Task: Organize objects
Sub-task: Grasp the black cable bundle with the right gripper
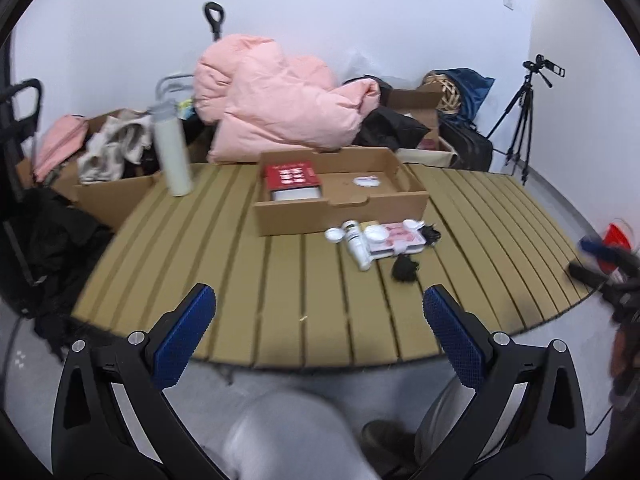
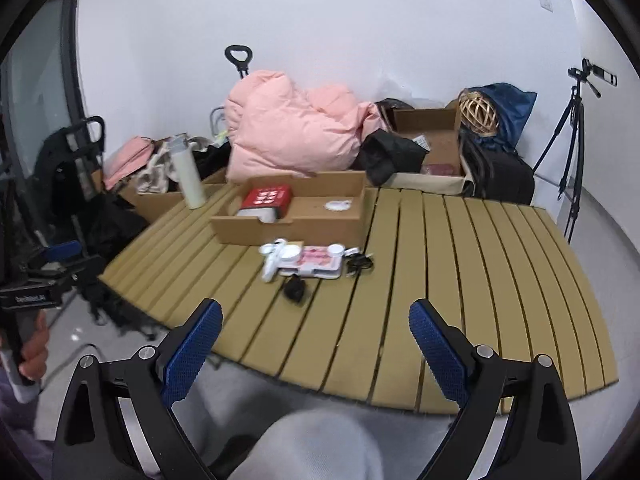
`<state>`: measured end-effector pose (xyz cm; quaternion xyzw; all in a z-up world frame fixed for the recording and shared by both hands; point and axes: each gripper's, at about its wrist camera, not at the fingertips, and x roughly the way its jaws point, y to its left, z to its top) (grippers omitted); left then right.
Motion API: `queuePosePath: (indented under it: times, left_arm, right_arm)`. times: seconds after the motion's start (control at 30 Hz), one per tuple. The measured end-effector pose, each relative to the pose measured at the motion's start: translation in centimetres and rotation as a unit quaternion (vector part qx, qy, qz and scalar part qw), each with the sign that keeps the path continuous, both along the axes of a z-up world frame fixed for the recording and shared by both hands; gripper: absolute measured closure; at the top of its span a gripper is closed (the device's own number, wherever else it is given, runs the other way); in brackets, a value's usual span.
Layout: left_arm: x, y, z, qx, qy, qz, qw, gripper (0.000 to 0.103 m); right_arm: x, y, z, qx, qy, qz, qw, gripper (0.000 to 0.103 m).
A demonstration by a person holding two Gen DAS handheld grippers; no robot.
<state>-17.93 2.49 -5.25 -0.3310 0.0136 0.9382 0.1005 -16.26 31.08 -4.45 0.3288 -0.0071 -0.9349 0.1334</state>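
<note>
1. At the near edge of the slatted table (image 1: 224, 264), your left gripper (image 1: 319, 308) hangs with its blue pads spread wide apart, holding nothing.
2. Your right gripper (image 2: 316, 320) is likewise spread wide and empty, above the table's near edge.
3. Beyond both, loose items lie together: a white bottle (image 1: 357, 246) on its side, a pink-patterned box (image 1: 396, 240) with small white dishes, and black cords (image 1: 405, 270).
4. Just behind them sits an open cardboard tray (image 1: 340, 216) holding a red book (image 1: 291, 175) and a small white disc (image 1: 366, 181).
5. A tall white flask (image 1: 173, 152) stands upright at the table's far left.
6. Behind the table, a pink quilt (image 1: 276, 108) is piled among boxes.
</note>
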Motion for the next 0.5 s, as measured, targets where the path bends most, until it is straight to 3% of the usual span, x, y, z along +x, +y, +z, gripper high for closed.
queuePosePath:
  times: [0.03, 0.07, 0.1, 0.13, 0.2, 0.37, 0.5]
  left_arm:
    - [-1.1, 0.6, -0.8, -0.002, -0.01, -0.006, 0.9999, 0.002]
    - [-2.9, 1.5, -2.1, -0.005, -0.027, -0.021, 0.9994, 0.011]
    - [-4.0, 2.1, -2.8, -0.008, -0.037, -0.031, 0.9988, 0.023]
    - [-5.1, 2.6, -3.6, -0.012, -0.049, -0.037, 0.998, 0.028]
    - [-7.8, 3.7, -5.1, -0.011, -0.07, -0.044, 0.9965, 0.038]
    - [-12.0, 5.0, -7.0, 0.025, -0.088, -0.05, 0.9946, 0.038]
    - [-14.7, 6.1, -8.3, 0.034, -0.103, -0.049, 0.9929, 0.035]
  right_arm:
    - [-1.4, -0.2, -1.2, -0.01, -0.03, 0.016, 0.999, 0.013]
    - [-2.8, -0.5, -2.4, -0.019, -0.056, 0.027, 0.998, 0.036]
    - [-4.4, -0.9, -3.8, -0.016, -0.079, 0.025, 0.996, 0.047]
    - [-5.4, -1.3, -4.7, -0.007, -0.088, 0.024, 0.996, 0.054]
    - [-7.7, -2.5, -6.7, 0.001, -0.099, 0.041, 0.994, 0.054]
    - [-13.2, -5.9, -10.3, -0.004, -0.124, 0.065, 0.99, 0.054]
    - [-16.8, -8.3, -13.2, 0.023, -0.142, 0.069, 0.987, 0.054]
